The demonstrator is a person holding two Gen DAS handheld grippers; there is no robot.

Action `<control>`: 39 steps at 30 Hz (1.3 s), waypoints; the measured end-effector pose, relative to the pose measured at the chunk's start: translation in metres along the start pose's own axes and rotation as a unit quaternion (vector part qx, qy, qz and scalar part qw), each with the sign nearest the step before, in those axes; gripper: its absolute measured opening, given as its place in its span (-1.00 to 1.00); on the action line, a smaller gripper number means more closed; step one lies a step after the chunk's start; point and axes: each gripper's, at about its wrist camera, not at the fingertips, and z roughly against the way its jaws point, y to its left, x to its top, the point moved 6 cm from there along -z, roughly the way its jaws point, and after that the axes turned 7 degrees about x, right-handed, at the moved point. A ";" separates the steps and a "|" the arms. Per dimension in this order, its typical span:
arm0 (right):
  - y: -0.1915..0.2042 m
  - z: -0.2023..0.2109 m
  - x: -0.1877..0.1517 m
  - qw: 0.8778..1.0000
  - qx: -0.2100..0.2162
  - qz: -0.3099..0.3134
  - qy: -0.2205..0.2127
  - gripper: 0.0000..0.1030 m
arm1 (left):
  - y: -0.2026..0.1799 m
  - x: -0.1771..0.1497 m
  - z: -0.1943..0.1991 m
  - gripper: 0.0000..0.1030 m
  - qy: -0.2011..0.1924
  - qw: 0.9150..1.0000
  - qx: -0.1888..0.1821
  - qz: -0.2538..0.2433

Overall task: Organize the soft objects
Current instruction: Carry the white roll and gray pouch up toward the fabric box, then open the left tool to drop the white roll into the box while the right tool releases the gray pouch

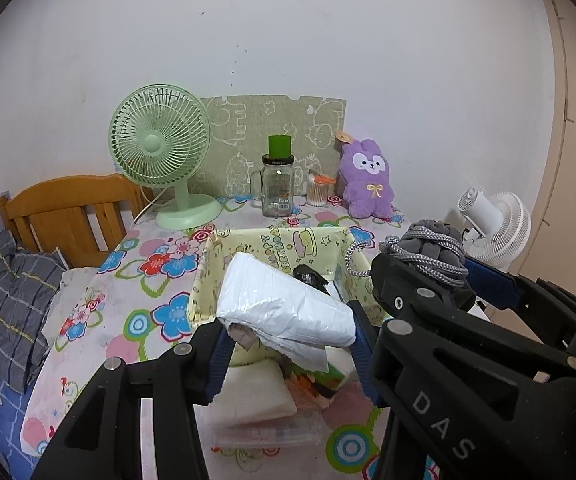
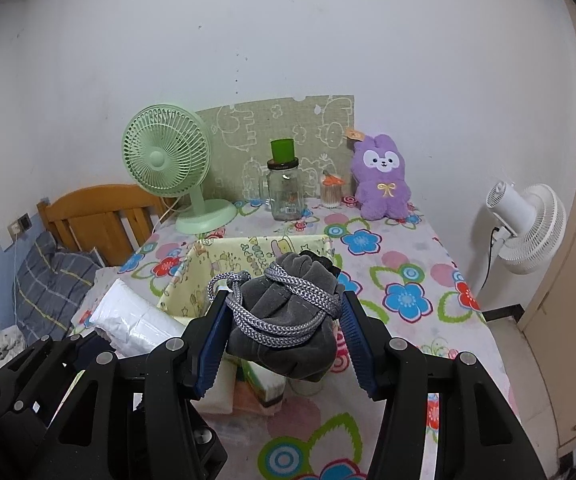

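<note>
My left gripper (image 1: 288, 344) is shut on a white plastic-wrapped soft pack (image 1: 288, 306), held in the air over the near edge of a yellow cartoon-print fabric basket (image 1: 275, 242). A small black item (image 1: 308, 276) lies inside the basket. My right gripper (image 2: 281, 340) is shut on a grey velvet drawstring pouch (image 2: 288, 320) with a grey braided cord, also lifted just in front of the basket (image 2: 223, 256). The right gripper with its pouch (image 1: 434, 250) shows at the right of the left wrist view. The white pack (image 2: 135, 320) shows at the left of the right wrist view.
The flowered tablecloth (image 2: 400, 276) holds a green desk fan (image 1: 159, 152), a glass jar with a green cup on top (image 1: 277, 184), a cotton-swab holder (image 1: 320, 190) and a purple plush toy (image 1: 368, 178). Tissue packs (image 2: 263, 388) lie under the grippers. A white fan (image 2: 524, 224) stands right; a bed (image 1: 15, 292) lies left.
</note>
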 end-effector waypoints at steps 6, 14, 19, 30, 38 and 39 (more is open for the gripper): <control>-0.003 -0.015 0.012 1.000 -0.001 -0.001 -0.002 0.12 | 0.000 0.013 -0.015 0.06 -0.003 1.000 0.000 -0.001; -0.004 -0.037 0.025 1.000 0.004 0.001 -0.001 0.12 | 0.004 0.023 -0.035 0.06 0.002 1.000 0.004 0.002; -0.007 -0.051 0.030 1.000 0.007 0.000 0.003 0.12 | 0.003 0.028 -0.048 0.06 0.005 1.000 0.003 0.000; -0.014 -0.083 0.036 1.000 0.009 0.003 0.020 0.12 | 0.004 0.036 -0.084 0.06 0.020 1.000 0.004 -0.006; -0.016 -0.109 0.042 0.999 0.025 0.003 0.028 0.12 | 0.007 0.045 -0.114 0.07 0.031 0.999 0.004 -0.008; -0.016 -0.111 0.043 0.999 0.028 0.002 0.028 0.12 | 0.007 0.046 -0.118 0.07 0.032 0.999 0.002 -0.009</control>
